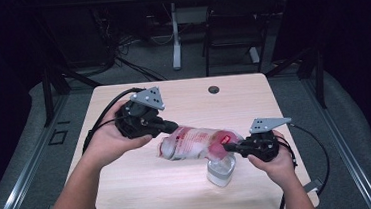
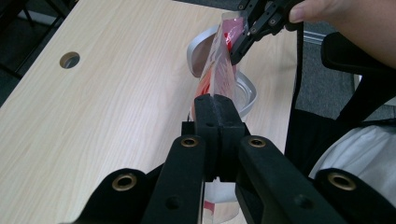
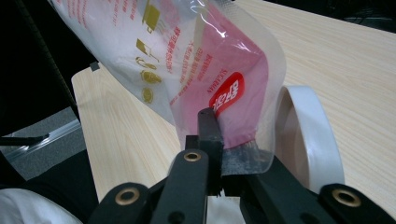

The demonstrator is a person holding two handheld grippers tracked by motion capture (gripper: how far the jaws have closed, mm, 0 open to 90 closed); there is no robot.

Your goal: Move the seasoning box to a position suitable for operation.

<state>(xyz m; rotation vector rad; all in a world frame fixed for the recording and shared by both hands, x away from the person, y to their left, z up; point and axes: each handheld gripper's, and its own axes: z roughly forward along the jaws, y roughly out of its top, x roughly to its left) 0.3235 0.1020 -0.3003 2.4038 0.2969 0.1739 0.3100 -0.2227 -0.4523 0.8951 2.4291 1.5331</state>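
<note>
Stretching between left gripper [image 1: 171,127] and right gripper [image 1: 230,146], both clamped on its ends, the bag [image 1: 196,142] is held above the cup [image 1: 221,172]; tearing or tipping is judged next.

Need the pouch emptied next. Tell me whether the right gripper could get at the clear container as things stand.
Probably not: the right gripper is shut on the pouch, which the left gripper also clamps, and the pouch hangs over the clear container.
</note>
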